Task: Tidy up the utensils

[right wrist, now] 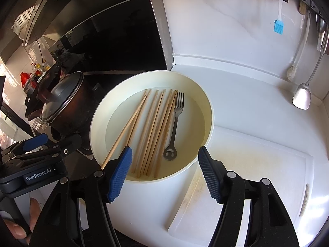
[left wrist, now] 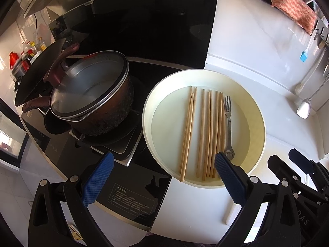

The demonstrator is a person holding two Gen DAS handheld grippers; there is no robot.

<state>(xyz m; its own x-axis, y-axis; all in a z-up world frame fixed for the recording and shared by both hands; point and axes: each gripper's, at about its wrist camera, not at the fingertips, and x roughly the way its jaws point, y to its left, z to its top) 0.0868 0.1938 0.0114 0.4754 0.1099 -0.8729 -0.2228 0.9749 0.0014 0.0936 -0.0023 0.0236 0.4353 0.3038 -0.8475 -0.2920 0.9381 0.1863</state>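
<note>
Above a white counter, two hand-held grippers hover with jaws spread and nothing between them: the left gripper over the seam between stove and basin, the right gripper over the basin's near rim. Wooden chopsticks lie roughly side by side in the round cream basin, a steel fork flat just beside them on the right, tines pointing away. A lidded brown pot sits on the stove to the left; a cutting board lies to the basin's right, utensils hanging on the wall beyond
</note>
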